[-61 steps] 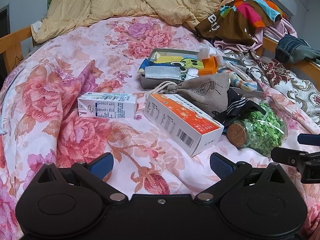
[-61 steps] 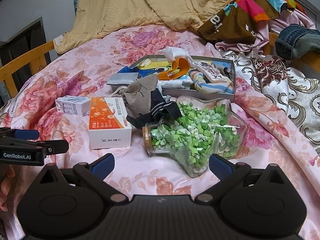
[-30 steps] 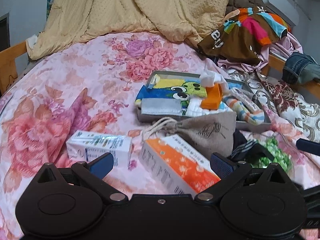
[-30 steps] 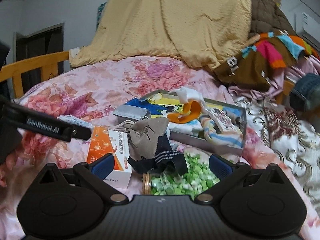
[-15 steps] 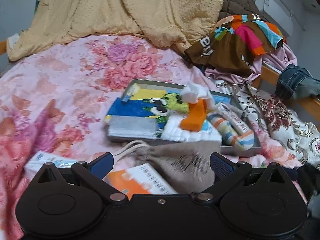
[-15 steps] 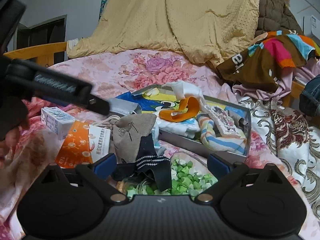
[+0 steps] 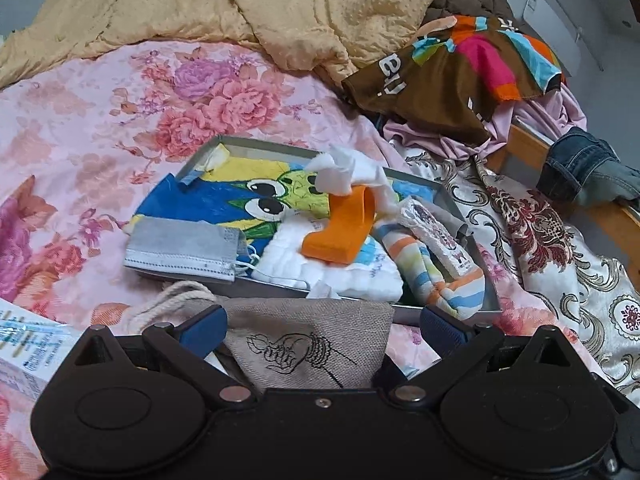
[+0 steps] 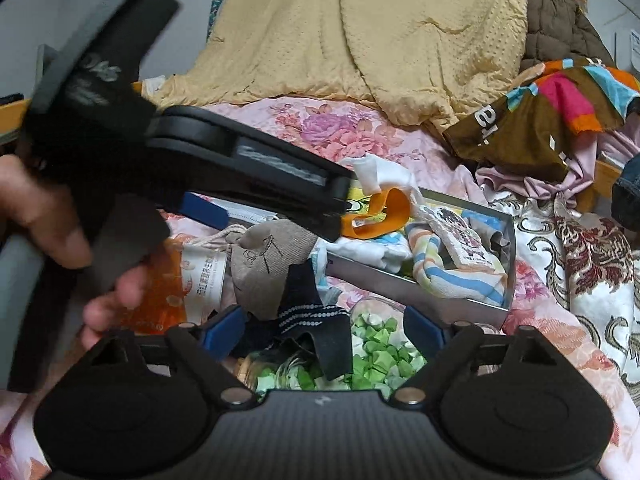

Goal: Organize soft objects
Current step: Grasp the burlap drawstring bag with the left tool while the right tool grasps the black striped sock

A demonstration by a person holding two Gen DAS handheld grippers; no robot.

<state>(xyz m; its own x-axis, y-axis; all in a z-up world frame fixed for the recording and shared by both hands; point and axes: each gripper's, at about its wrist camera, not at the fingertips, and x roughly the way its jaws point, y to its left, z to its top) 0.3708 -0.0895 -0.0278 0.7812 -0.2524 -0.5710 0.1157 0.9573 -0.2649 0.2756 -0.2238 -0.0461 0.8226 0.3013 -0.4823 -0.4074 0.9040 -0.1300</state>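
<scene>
Between both pairs of jaws, soft things waited just short of the tray.

On the flowered bedspread [image 7: 80,120], the grey drawstring pouch [image 7: 308,344] lay between the wide-apart fingers of the left gripper [image 7: 320,322], untouched by either blue pad, its cord trailing left; that gripper seemed lined up to pinch it. Just beyond it sat the metal tray [image 7: 448,196], already loaded with a grey face mask [image 7: 180,252], an orange strap [image 7: 344,228] and a striped sock [image 7: 432,276], so it looked like the collecting place. The right gripper [image 8: 320,330] was closing its wide jaws around a dark knit band [image 8: 316,320], the pads not yet pressing, draped over a jar of green paper stars [image 8: 376,356]. An orange box [image 8: 168,288] lay beside the pouch, probably left out as a hard thing.
</scene>
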